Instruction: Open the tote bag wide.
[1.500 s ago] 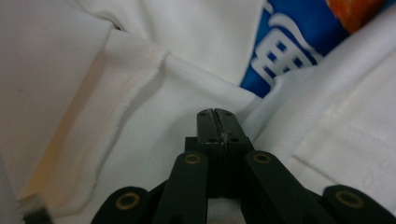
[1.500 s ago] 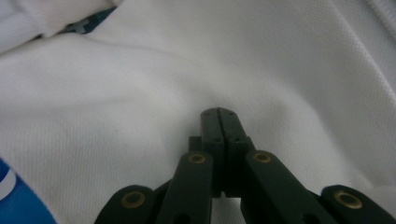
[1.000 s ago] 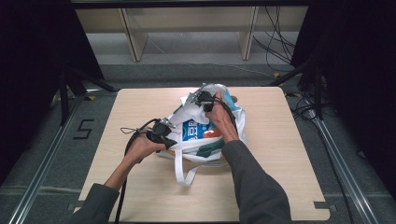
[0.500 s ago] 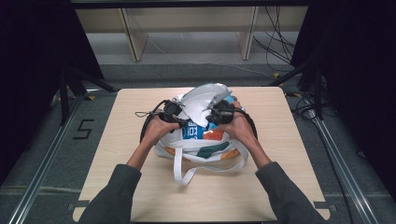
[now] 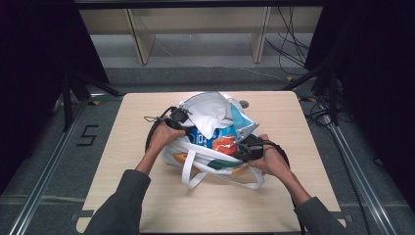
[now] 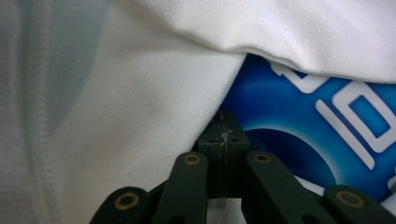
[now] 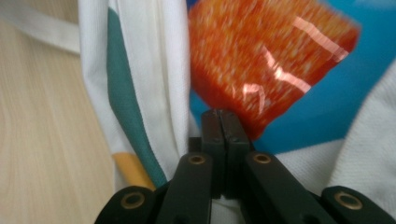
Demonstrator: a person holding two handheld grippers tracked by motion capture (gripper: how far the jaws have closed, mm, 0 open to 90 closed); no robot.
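White fabric tote bag (image 5: 210, 142) with teal and orange trim is lying on its side near the middle of the light wooden table (image 5: 147, 196), its mouth gaping and its white strap handles (image 5: 193, 169) spilling toward the person. Inside it, a blue printed packet (image 5: 203, 138) and a glossy orange-red snack packet (image 5: 226, 143) are showing, with white cloth folding over them from the far side. The left gripper (image 5: 177, 117) is pressing against the bag's left rim; in the left gripper view its jaws are meeting tip to tip (image 6: 224, 135) beside the white cloth (image 6: 140, 116) and the blue packet (image 6: 317, 121), but whether cloth is pinched between them cannot be told. The right gripper (image 5: 243, 147) is sitting at the bag's near right edge; in the right gripper view its jaws are likewise closed together (image 7: 222, 126), just below the orange-red packet (image 7: 261, 60) and beside the teal-striped edge (image 7: 122, 93), any grip on fabric unclear.
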